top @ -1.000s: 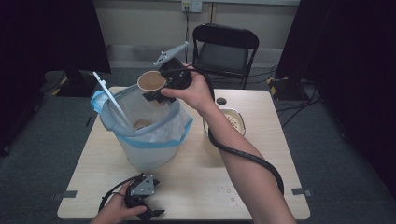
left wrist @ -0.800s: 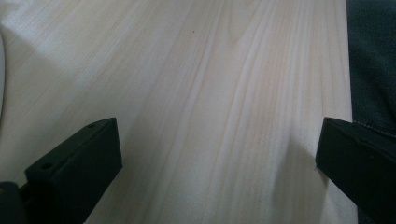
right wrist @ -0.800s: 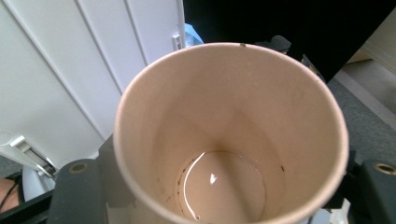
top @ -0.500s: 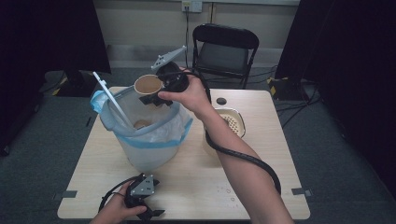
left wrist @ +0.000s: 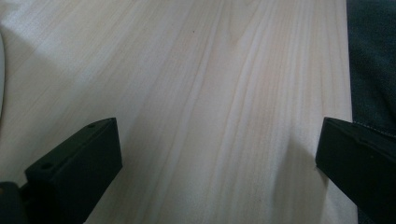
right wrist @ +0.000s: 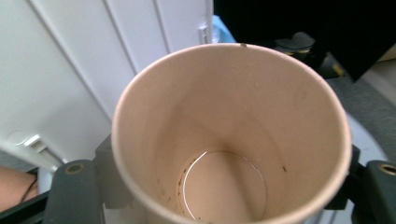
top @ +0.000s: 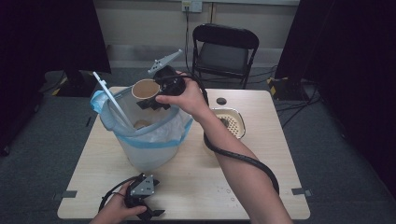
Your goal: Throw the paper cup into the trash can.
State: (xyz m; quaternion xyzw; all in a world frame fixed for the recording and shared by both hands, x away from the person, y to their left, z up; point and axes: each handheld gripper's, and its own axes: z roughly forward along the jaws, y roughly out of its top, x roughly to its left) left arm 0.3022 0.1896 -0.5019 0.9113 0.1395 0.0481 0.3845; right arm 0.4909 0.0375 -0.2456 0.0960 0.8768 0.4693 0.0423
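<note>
A tan paper cup (top: 144,88) hangs over the far rim of a bin lined with a clear, blue-edged bag (top: 149,140). My right gripper (top: 146,99) is shut on the cup, one black jaw on each side of its wall. Those jaws have just been opening, and the cup stays between them. In the right gripper view the paper cup (right wrist: 229,140) is empty, with a few dark specks inside. My left gripper (top: 152,213) rests near the table's front edge. Its jaws stand wide open over bare wood, left gripper (left wrist: 219,154).
A white stick (top: 112,100) leans out of the bin, and another tan cup (top: 140,124) lies inside it. A pale bowl with a perforated insert (top: 231,122) and a small dark cap (top: 221,101) sit on the wooden table (top: 196,186) to the right. A black chair (top: 224,46) stands behind.
The right hand has carried the cup slightly left and down over the bin's mouth. The left gripper has not moved.
</note>
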